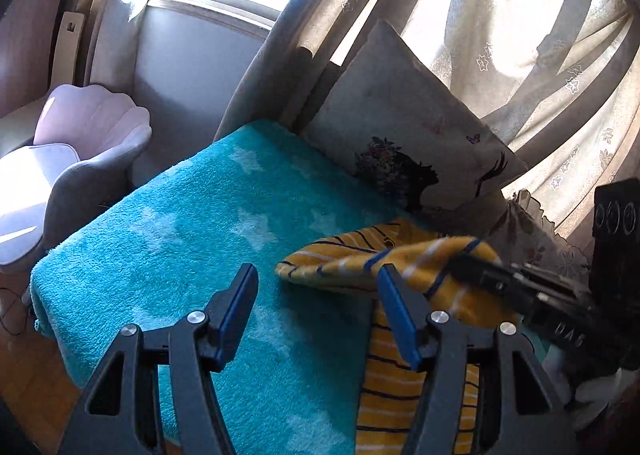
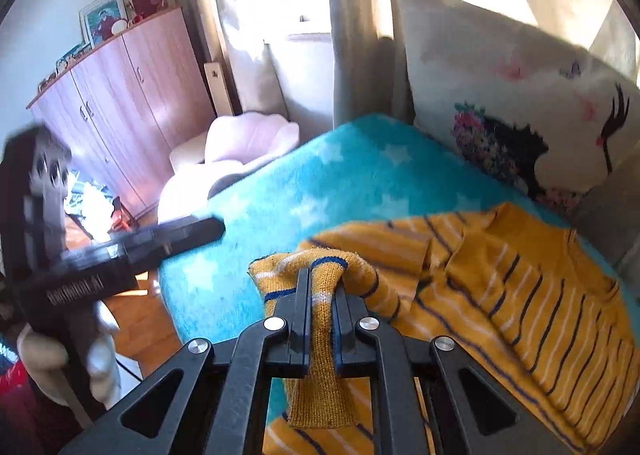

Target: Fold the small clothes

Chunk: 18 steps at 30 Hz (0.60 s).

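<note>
Fold is in its early stage, as I read it. The small mustard-yellow knitted sweater with navy and white stripes (image 2: 520, 295) lies on the turquoise fleece blanket with pale stars (image 2: 340, 183) that covers the bed, near the white printed cushion (image 2: 500, 95) leaning on the curtain side. The body looks roughly spread but still rumpled, with no clean fold line visible.

My right hand-held gripper (image 2: 322, 291) is clamped tight on a piece of the sweater: a ribbed end with a navy band, probably a sleeve cuff, bunched over the fingertips with a strip of knit hanging down between the jaws. That piece is lifted off the blanket. Judging by the pose, I'm carrying the sleeve across the body for a first fold.

My left hand-held gripper (image 1: 316, 287) stands partly open with nothing between its blue pads (image 1: 394, 315). It hovers over the blanket at the sweater's near edge, not touching the cloth as far as I can tell.

Left to do: lay the sleeve down, do the other sleeve, fold the body, flatten.

Containers: none in play. No basket or bin for finished pieces visible. The pink-brown wooden wardrobe (image 2: 120, 103) in the background has its doors closed; contents unknown.
</note>
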### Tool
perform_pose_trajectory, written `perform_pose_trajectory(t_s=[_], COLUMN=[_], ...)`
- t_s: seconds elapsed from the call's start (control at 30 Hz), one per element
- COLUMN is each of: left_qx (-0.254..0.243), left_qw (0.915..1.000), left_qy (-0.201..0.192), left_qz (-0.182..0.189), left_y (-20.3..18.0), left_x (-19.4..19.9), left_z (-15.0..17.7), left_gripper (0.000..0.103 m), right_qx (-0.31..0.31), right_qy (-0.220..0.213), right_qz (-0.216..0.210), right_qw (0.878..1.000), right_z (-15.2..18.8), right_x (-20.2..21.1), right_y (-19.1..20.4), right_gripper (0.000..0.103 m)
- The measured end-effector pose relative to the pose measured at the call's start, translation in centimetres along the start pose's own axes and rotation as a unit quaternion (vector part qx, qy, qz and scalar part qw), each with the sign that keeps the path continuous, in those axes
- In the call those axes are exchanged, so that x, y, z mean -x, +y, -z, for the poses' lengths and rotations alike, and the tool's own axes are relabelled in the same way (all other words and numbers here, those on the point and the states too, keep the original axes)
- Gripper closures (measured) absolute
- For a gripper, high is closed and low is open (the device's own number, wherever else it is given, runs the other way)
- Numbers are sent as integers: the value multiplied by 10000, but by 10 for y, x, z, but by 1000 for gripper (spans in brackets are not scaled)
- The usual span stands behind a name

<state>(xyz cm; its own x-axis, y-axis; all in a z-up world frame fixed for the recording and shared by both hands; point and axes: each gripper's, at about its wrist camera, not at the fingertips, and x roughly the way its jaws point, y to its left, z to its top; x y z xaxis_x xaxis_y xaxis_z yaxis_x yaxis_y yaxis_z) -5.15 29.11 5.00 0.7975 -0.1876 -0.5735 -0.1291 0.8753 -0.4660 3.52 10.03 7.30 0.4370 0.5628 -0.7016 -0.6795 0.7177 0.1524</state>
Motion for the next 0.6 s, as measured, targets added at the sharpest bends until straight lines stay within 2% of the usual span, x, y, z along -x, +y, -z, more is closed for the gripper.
perform_pose_trajectory(t_s=[0.13, 0.27, 0.37, 0.43, 0.5, 0.6], left_qx=[-119, -276, -321, -353, -409, -477], left_qw=[9997, 9985, 9972, 9961, 9952, 9936], left_qy=[85, 248, 412, 527, 628, 794], left_qz=[214, 412, 528, 610, 635, 645], left_y=[-13, -29, -40, -48, -57, -69], left_x=[-5, -18, -31, -40, -48, -60], left_z=[4, 11, 17, 22, 28, 36], left_gripper=[38, 37, 37, 37, 37, 36], right_qx=[-93, -225, -304, -348, -450, -753], right_qy=[-924, -1578, -1868, -1845, -1601, -909], right_qz=[546, 1138, 1422, 1512, 1628, 1812], right_qw=[9942, 9806, 9716, 9705, 9725, 9763], right_z=[-63, -78, -54, -27, 10, 79], right_x=[68, 145, 199, 222, 230, 214], right_y=[-30, -68, -96, -114, -131, -165], right_gripper=[95, 95, 95, 95, 95, 95])
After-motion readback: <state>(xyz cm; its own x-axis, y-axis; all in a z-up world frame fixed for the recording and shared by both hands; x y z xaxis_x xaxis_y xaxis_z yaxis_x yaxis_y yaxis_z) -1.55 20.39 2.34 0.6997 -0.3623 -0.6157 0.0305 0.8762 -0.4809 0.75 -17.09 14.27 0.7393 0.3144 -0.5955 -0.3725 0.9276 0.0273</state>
